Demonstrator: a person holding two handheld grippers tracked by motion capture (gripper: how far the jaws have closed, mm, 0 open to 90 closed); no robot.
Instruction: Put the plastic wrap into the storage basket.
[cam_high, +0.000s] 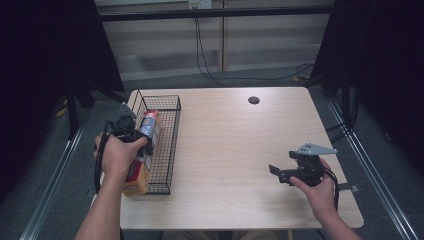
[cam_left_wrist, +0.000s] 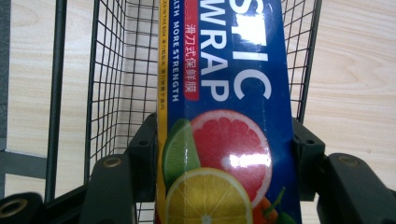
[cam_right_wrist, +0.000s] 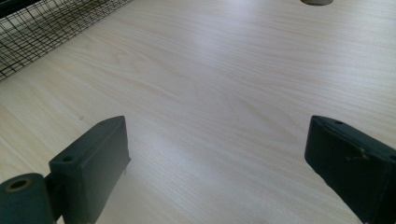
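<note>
We see the left gripper (cam_high: 134, 120) clamped on a long blue and yellow box of plastic wrap (cam_high: 146, 145), its two black jaws pressing the box's narrow sides; in the left gripper view the box (cam_left_wrist: 224, 116) rises straight up between the jaws, printed with a lime, a grapefruit slice and a lemon slice, white letters and a red label of Chinese characters; the person's left hand (cam_high: 117, 155) wraps around the gripper body, forearm coming in from below. Just beyond and around the box we find a black wire basket (cam_high: 167, 145); the box lies lengthwise along the basket's left side, its near end at the basket's near corner, its far end pointing away from the hand; whether it rests on the basket floor we cannot tell; the mesh (cam_left_wrist: 116, 70) shows on both sides of the box. Well off to the right, the right gripper (cam_high: 275, 172) is held low over the pale wooden table (cam_high: 235, 140) by the right hand (cam_high: 320, 187); its jaws stand wide apart with nothing between them, bare tabletop (cam_right_wrist: 219, 93) beneath; a corner of the basket (cam_right_wrist: 42, 28) lies far ahead to its left; a small dark round hole (cam_high: 254, 100) sits near the table's far edge.
</note>
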